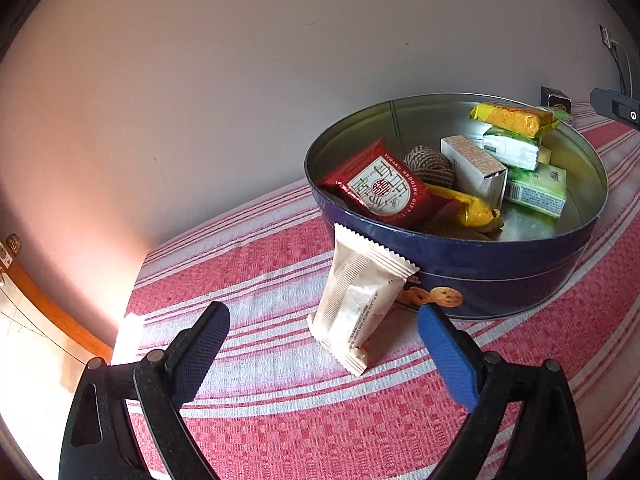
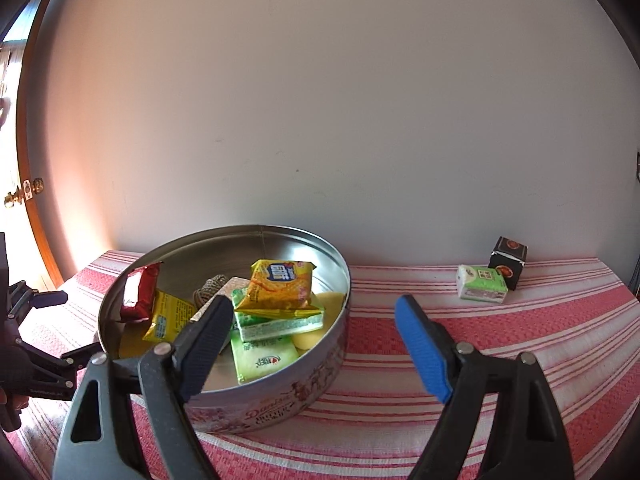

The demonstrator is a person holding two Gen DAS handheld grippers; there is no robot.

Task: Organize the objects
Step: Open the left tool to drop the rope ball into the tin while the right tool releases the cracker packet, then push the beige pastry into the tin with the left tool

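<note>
A round blue tin [image 1: 500, 264] stands on the red-and-white striped cloth. It holds a red packet [image 1: 380, 188], a twine ball [image 1: 430, 164], a white box [image 1: 474, 168], yellow packets and green tissue packs. A cream snack packet [image 1: 360, 296] leans on the tin's outer wall. My left gripper [image 1: 323, 311] is open just in front of the packet, one finger on either side, not touching it. My right gripper [image 2: 314, 300] hangs open and empty over the tin's [image 2: 280, 400] near right rim. A yellow packet [image 2: 282, 284] lies on top of the pile below.
A green tissue pack [image 2: 482, 284] and a small black box [image 2: 508, 258] sit by the wall on the right of the table. The wall runs close behind the tin. The table's left edge [image 1: 132, 300] drops off beside a wooden door frame [image 1: 52, 312].
</note>
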